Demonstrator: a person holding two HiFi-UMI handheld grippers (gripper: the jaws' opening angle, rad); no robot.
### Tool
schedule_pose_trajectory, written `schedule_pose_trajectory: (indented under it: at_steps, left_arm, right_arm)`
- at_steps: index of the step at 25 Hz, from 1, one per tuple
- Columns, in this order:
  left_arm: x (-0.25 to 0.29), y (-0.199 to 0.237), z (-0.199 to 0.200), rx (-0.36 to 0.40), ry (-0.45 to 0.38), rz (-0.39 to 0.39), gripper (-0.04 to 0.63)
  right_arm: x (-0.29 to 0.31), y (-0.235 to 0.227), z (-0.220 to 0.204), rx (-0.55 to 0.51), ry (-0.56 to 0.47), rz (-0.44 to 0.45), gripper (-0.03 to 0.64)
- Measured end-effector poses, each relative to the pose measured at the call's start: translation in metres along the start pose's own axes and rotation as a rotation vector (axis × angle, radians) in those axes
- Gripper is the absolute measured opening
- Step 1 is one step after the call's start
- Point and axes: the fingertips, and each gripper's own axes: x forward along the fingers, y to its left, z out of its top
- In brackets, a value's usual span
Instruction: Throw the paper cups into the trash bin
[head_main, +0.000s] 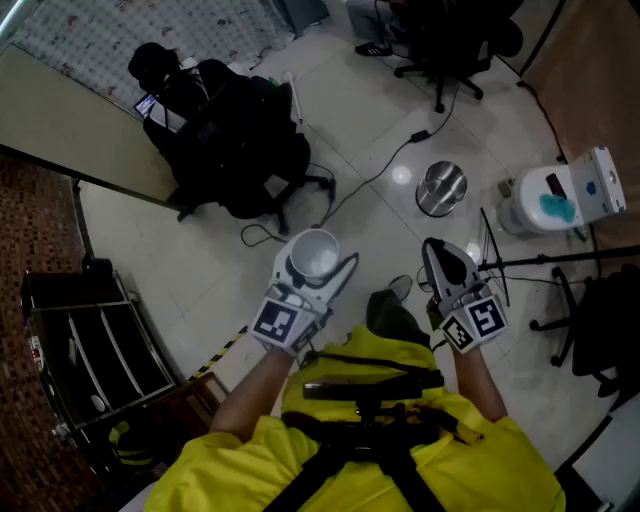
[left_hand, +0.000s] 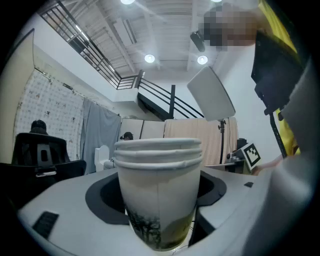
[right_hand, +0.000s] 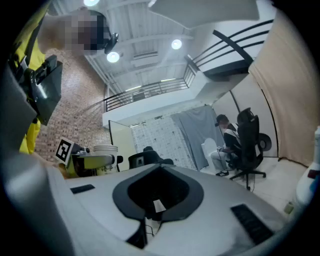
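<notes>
Floor: pale glossy tiles; a black cable runs across them; striped yellow-black tape lies near left.
Walls: brick-pattern wall; beige partition panel far left, with a patterned sheet beyond it.
Furniture: black office chair far left, loaded with dark bags; second black chair far; dark rack near left.
Ceiling: white, with round lamps lit; black railed stair below.
Drapes: grey curtain; beige curtain.
Light gear: white panel, tilted.
</notes>
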Motion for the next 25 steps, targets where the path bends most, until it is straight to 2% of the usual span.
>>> schedule_pose_trajectory:
  at_steps: [4, 6, 11, 15, 17, 20, 25]
  left_arm:
    - [0.088, 0.03, 0.026, 0.025, -0.009, -0.013, 0.34]
    - [0.138, 0.043, 0.033, 0.021, -0.006, -0.029, 0.339]
    - [0.259, 0.059, 0.026, 0.019, 0.058, -0.169, 0.339]
    - [0.373, 0.074, 0.02, 0.022, 0.097, -0.297, 0.339]
    - [0.433, 0.08, 0.013, 0.05, 0.13, -0.358, 0.339]
    - [0.511, 0.082, -0.006, 0.06, 0.176, -0.477, 0.339]
    - [0.607, 0.053, -0.072, 0.097, 0.235, -0.575, 0.339]
  right_arm:
    - [0.039, -0.082, 0.039, -0.012, 0.008, -0.028, 0.005]
    - [0.052, -0.128, 0.054, -0.011, 0.006, -0.072, 0.005]
    - [0.056, -0.227, 0.071, 0.046, -0.009, -0.249, 0.005]
    - [0.076, -0.311, 0.083, 0.041, -0.015, -0.381, 0.005]
    - [0.087, -0.35, 0.088, 0.013, -0.031, -0.46, 0.006]
    - [0.099, -0.406, 0.086, 0.034, -0.064, -0.612, 0.006]
    - [0.105, -0.496, 0.052, 0.044, -0.04, -0.71, 0.006]
